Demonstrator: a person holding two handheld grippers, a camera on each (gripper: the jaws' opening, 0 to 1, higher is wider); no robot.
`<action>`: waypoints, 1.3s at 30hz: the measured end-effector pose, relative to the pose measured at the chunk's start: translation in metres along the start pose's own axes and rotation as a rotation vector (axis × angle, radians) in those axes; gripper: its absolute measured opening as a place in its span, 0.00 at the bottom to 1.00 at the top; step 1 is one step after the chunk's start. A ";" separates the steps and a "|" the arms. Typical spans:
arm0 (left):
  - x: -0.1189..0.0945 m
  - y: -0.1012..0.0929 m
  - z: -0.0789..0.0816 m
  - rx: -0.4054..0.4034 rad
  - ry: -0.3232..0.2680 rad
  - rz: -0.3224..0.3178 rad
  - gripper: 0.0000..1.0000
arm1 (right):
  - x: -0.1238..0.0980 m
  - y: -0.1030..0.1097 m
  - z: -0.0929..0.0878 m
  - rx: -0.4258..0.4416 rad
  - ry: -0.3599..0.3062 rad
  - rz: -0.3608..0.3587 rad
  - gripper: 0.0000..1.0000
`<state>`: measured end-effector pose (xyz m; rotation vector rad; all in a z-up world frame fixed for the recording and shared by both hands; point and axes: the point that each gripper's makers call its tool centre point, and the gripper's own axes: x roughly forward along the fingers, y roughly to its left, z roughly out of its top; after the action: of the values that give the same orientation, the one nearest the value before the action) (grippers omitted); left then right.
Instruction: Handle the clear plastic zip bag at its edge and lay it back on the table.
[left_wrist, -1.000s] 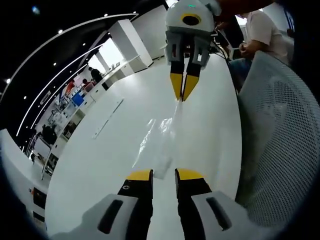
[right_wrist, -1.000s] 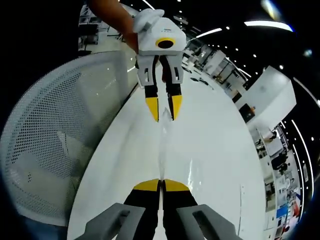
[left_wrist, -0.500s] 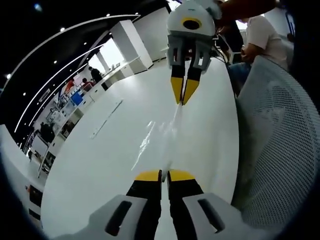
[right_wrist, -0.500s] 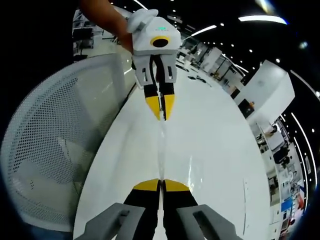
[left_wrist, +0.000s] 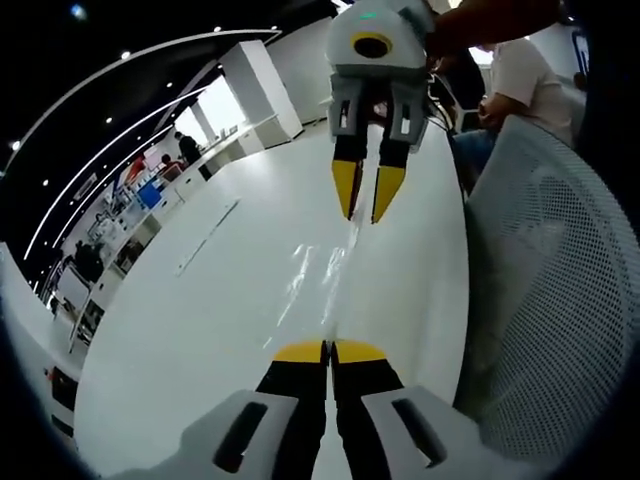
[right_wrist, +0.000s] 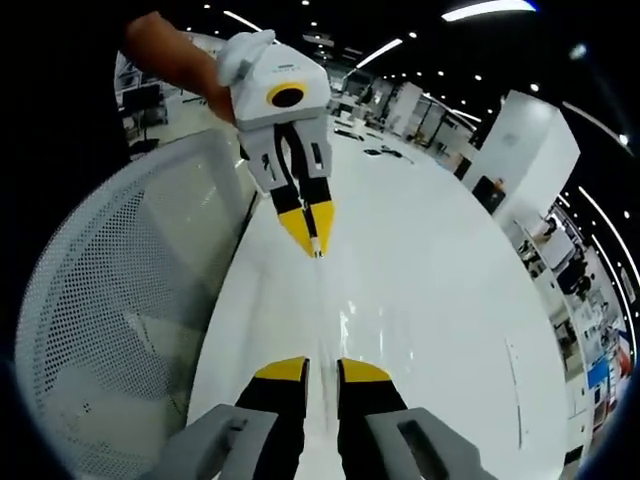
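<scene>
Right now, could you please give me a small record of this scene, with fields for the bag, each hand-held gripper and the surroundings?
Bag: clear plastic zip bag, stretched edge-on above the white table
Left hand-held gripper: jaws shut on one bag edge
Right hand-held gripper: jaws open, at the opposite bag edge
Beside table: white mesh chair
Bag fully laid down: cannot tell

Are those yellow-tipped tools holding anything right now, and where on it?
The left tool pinches the clear plastic zip bag at its near edge. The right tool has its tips apart and grips nothing.
</scene>
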<state>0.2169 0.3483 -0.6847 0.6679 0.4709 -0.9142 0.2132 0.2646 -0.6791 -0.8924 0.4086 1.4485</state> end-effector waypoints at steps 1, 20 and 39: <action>0.000 0.000 0.000 0.000 -0.001 -0.001 0.00 | 0.000 0.001 0.001 -0.003 -0.002 0.000 0.07; 0.005 -0.010 0.011 0.013 -0.014 -0.026 0.00 | 0.008 0.002 0.032 -0.044 -0.042 0.016 0.10; 0.008 -0.019 0.020 0.018 -0.017 -0.051 0.00 | 0.022 0.010 0.045 -0.065 -0.039 0.068 0.10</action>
<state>0.2069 0.3219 -0.6817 0.6667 0.4665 -0.9725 0.1946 0.3110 -0.6696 -0.9082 0.3667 1.5466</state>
